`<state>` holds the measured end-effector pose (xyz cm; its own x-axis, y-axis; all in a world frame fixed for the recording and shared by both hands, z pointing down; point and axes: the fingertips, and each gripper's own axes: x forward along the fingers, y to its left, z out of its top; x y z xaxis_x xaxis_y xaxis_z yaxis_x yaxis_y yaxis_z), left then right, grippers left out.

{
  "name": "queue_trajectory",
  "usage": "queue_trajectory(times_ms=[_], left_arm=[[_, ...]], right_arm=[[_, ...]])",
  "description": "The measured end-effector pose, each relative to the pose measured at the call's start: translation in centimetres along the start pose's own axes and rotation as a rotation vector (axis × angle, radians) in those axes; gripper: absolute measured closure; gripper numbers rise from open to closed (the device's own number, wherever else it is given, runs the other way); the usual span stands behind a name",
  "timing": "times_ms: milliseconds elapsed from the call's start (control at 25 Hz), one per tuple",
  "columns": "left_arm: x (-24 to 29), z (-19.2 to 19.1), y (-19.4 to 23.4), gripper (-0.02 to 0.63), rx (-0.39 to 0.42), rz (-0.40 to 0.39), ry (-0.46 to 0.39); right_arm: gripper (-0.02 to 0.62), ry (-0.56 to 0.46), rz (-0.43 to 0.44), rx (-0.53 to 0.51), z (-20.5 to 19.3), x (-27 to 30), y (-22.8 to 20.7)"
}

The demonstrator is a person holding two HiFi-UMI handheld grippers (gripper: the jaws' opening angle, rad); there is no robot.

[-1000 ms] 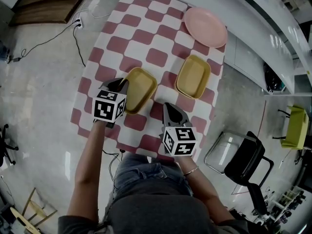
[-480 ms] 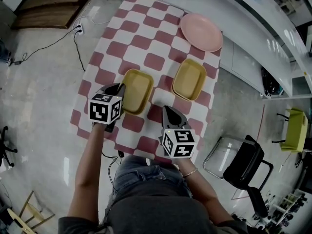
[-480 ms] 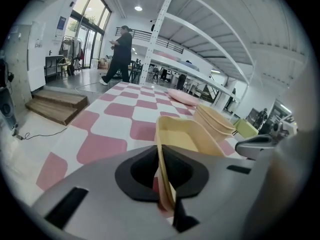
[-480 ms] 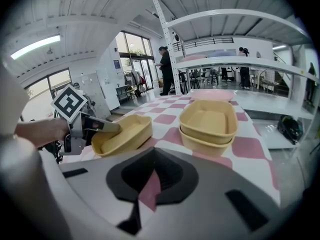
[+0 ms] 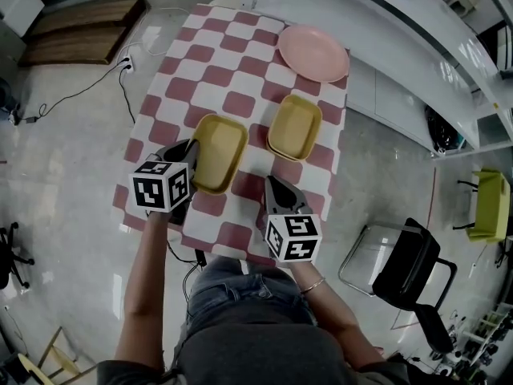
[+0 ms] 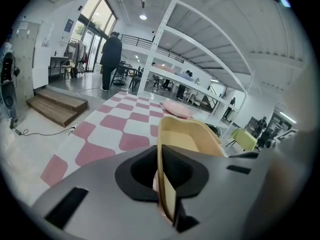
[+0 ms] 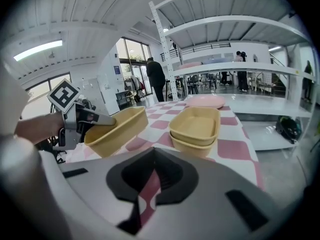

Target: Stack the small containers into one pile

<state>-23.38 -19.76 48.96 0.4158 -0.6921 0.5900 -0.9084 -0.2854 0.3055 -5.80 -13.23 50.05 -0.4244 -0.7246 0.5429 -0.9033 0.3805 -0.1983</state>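
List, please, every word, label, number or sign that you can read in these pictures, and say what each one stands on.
No readable words or numbers anywhere.
Left marker cube and right marker cube: black-and-white square codes only, no letters or digits.
Blue wall sign beside the windows: too small to read.

A shallow yellow rectangular tub [image 5: 218,151] hangs tilted over the bench [image 5: 240,103], its near short rim pinched in the left tongs [image 5: 189,152]. At its 2 o'clock, apart from it, two matching tubs sit nested upright as one low pile [image 5: 294,127].
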Motion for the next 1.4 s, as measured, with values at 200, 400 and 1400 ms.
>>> queue_trajectory(times_ms=[200, 400, 1400], left_arm=[[0.3, 1.4, -3.4, 0.58, -0.001, -0.039, -0.023], [1.8, 2.0, -7.0, 0.581, 0.029, -0.064, -0.001], [10.9, 7.5, -16.3, 0.58, 0.014, -0.085, -0.05]], right_arm=[[0.584, -0.021, -0.035, 0.014, -0.2, -2.1, -2.1], [0.584, -0.044, -0.087, 0.035, -0.4, -4.1, -4.8], [0.584, -0.111, -0.23, 0.077, 1.5, -6.8, -11.9]])
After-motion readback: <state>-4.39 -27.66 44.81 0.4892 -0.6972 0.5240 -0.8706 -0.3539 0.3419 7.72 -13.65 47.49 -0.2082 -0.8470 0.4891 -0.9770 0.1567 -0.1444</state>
